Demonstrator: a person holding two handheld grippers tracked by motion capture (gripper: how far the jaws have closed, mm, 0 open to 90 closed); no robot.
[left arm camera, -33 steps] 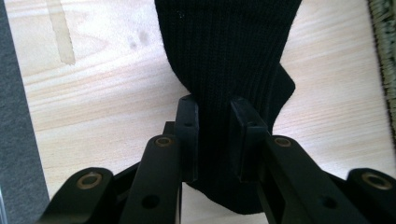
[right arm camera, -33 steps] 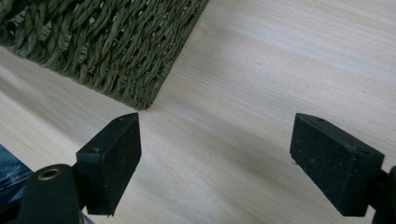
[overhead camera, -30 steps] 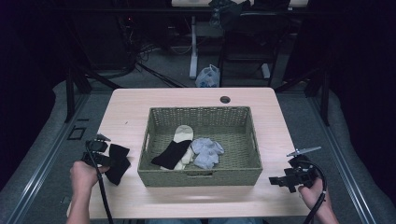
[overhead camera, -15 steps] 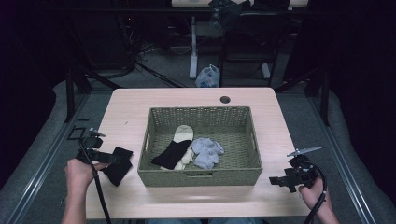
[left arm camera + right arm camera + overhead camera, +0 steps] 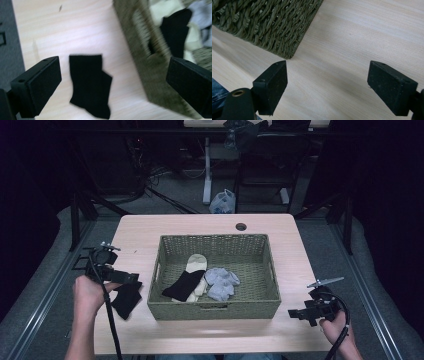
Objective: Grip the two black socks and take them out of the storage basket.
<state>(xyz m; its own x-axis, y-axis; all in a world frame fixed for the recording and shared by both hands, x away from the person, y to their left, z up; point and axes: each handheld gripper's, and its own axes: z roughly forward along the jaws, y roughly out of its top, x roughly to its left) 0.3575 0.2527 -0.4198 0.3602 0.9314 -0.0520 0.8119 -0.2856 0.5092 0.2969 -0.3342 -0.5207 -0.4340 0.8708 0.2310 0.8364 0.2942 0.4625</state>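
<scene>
High view: left gripper [image 5: 131, 279] above black sock [image 5: 126, 300], which lies flat on table [image 5: 200, 222] left of basket [image 5: 212, 309]. Left gripper view: jaws just been opening, wide apart w/ nothing between. Right gripper view: right gripper [image 5: 327, 87] open over bare wood.

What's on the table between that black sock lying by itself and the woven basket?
Nothing: in the left gripper view a bare strip of table separates the black sock from the basket. The high view shows the same gap.
</scene>
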